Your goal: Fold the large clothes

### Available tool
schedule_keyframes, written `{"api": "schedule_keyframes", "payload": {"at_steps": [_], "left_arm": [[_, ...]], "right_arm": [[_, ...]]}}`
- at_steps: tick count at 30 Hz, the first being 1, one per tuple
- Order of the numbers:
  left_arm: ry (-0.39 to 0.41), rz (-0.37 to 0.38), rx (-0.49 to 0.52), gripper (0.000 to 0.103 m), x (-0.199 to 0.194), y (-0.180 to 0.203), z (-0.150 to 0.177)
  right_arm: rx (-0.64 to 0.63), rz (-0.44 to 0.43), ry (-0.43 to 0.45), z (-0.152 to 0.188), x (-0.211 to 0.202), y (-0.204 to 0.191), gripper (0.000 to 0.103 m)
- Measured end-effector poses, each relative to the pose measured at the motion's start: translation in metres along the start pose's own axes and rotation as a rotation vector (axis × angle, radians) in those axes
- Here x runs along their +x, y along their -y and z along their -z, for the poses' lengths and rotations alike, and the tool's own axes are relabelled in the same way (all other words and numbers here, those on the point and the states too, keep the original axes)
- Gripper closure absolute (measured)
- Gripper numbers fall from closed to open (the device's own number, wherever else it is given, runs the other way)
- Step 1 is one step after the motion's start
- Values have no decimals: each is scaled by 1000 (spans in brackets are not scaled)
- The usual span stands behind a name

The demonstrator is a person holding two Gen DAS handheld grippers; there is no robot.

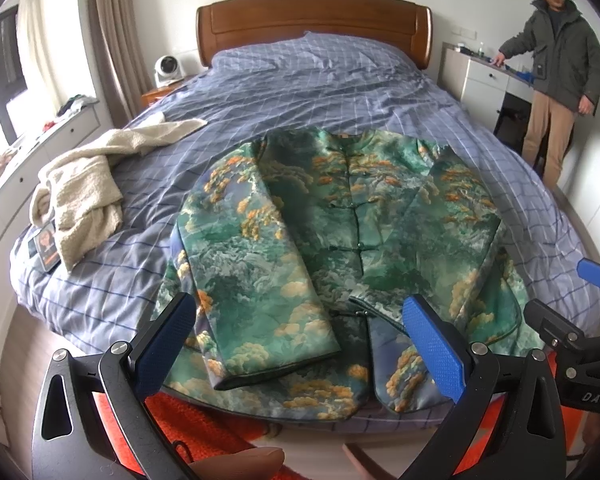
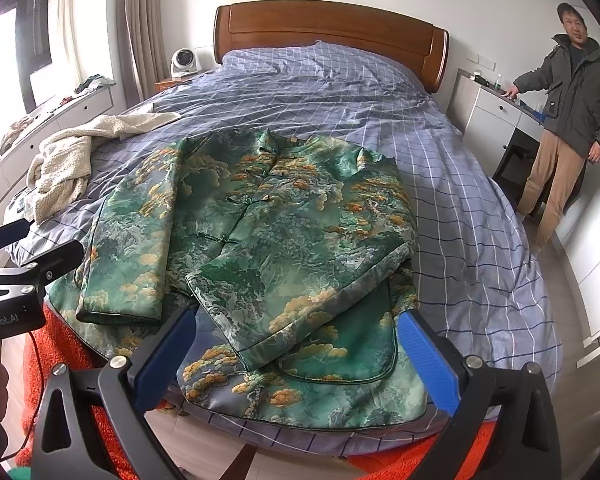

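Both grippers, left (image 1: 306, 344) and right (image 2: 296, 354), hung at the near edge of the bed (image 1: 324, 80), jaws apart, holding nothing; green patterned jacket (image 1: 340, 232) lay flat on the near half of the checked bedcover, sleeves folded inward; cream robe (image 1: 84, 188) bunched at left; man (image 1: 560, 68) stood far right
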State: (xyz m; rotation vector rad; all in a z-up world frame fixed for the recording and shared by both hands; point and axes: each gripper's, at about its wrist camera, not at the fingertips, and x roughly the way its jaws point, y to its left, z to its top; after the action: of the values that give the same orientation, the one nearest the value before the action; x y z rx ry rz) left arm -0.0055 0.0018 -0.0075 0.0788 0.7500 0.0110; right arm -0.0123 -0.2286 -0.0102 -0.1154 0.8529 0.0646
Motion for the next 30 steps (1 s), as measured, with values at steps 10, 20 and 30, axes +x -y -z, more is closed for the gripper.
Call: {"api": "schedule_keyframes", "payload": {"at_steps": [10, 20, 30], "left_arm": [[-11, 14, -10, 0, -3, 3, 0], [-56, 22, -1, 0, 2, 15, -2], [-120, 35, 18, 0, -1, 15, -9]], "right_arm": [[-10, -7, -5, -2, 0, -3, 0], [5, 23, 40, -1, -17, 10, 0], [26, 23, 25, 4, -16, 20, 0]]}}
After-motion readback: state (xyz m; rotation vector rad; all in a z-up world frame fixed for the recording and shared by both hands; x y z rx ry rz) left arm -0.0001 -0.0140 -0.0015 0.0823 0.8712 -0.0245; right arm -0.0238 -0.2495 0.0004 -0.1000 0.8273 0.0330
